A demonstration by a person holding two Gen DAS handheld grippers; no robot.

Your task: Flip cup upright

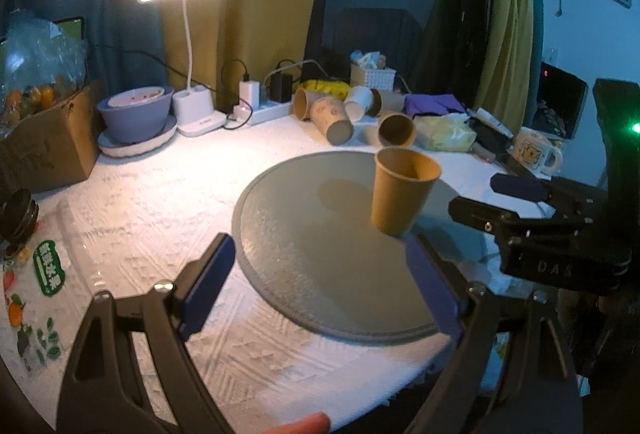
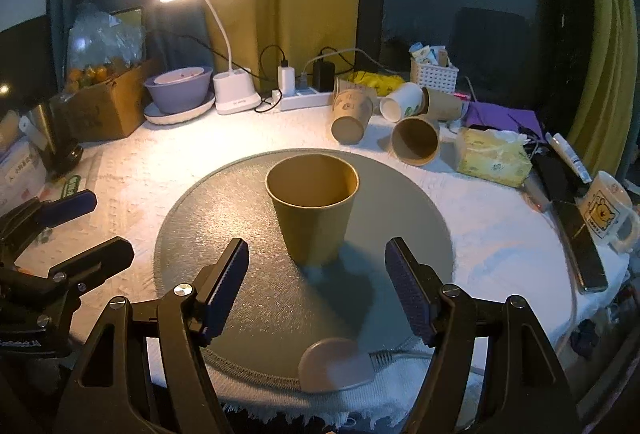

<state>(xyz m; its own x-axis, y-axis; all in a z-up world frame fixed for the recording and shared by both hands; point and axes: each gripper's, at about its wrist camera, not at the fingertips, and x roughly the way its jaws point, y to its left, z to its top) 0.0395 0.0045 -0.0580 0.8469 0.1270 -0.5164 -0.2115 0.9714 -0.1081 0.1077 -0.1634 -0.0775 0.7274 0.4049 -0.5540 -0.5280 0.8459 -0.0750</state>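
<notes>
Now brown cup (image 2: 312, 212) upright on round grey mat (image 2: 224, 218), white tablecloth (image 1: 132, 194) beneath; both grippers' jaws wide, empty.

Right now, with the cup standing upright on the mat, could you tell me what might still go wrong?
1. The brown paper cup stands close ahead of the open right tool; a forward nudge could tip it over.
2. The cup looks empty and light, so a brush from the left tool could slide it off the round grey mat.
</notes>
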